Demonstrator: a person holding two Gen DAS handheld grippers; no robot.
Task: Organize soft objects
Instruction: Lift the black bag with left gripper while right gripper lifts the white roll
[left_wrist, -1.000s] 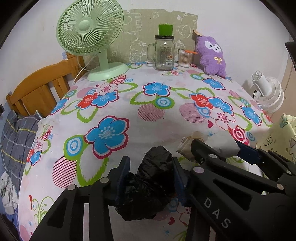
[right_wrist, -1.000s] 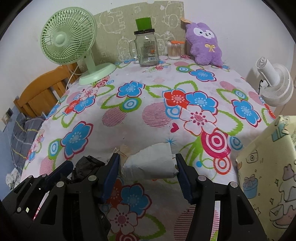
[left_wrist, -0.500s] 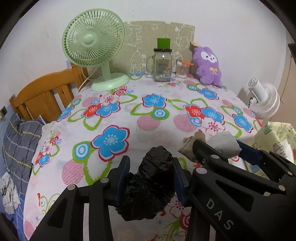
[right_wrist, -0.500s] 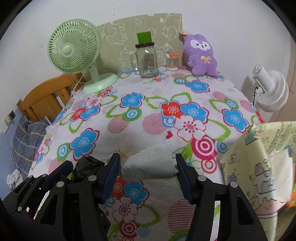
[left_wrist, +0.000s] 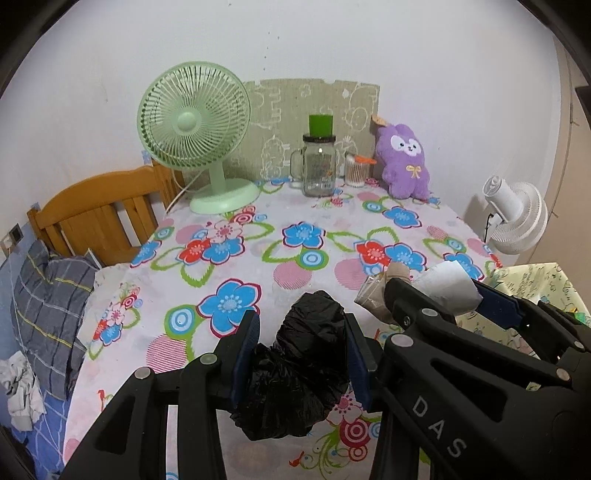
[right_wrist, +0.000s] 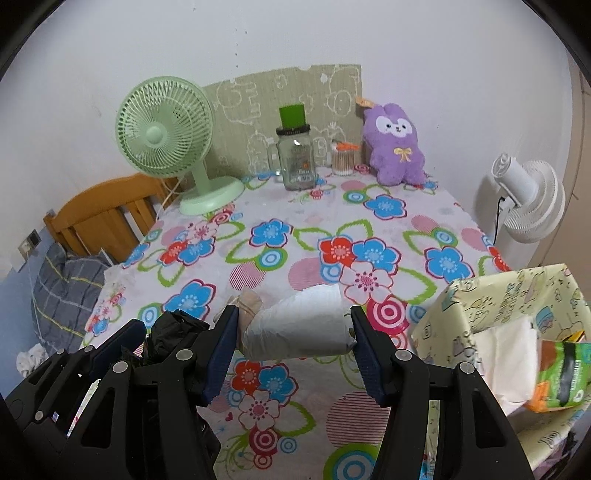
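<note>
White wall behind, flowered cloth over the worktop (left_wrist: 295, 236), wooden headboard (left_wrist: 92, 206) off its left edge.

Left wrist view: at the far edge, left to right, green fan (left_wrist: 195, 133), glass jar (left_wrist: 318, 166) with a green block on its lid, small tub of cotton swabs (left_wrist: 356, 171), purple plush (left_wrist: 404, 162). Off the right edge, a white fan (left_wrist: 517, 218). Near the camera, left gripper (left_wrist: 301, 354) raised over the near edge, jaws pinching a crumpled black plastic bag (left_wrist: 299, 373), blue pads sunk into its sides, bag clear of the cloth. Just to the right, close alongside, right gripper (left_wrist: 443, 295) carrying a white packet (left_wrist: 447, 288), with a beige wad (left_wrist: 380, 291) at the packet's left end.

Right wrist view: same row along the far edge, green fan (right_wrist: 162, 136), jar (right_wrist: 295, 155), swab tub (right_wrist: 342, 158), plush (right_wrist: 395, 147); white fan (right_wrist: 528, 199) beyond the right edge. Right gripper (right_wrist: 293, 332) with jaws set moderately wide and closed on the white packet (right_wrist: 299, 328), held crosswise above the near part of the cloth, pads touching both ends, beige wad (right_wrist: 249, 301) poking out beside the left pad. At lower left, left gripper (right_wrist: 147, 339) with the black bag (right_wrist: 177, 328). Past the near right corner, a cartoon-printed box (right_wrist: 498, 299) standing open, white tissue and a green-and-orange packet inside.
</note>
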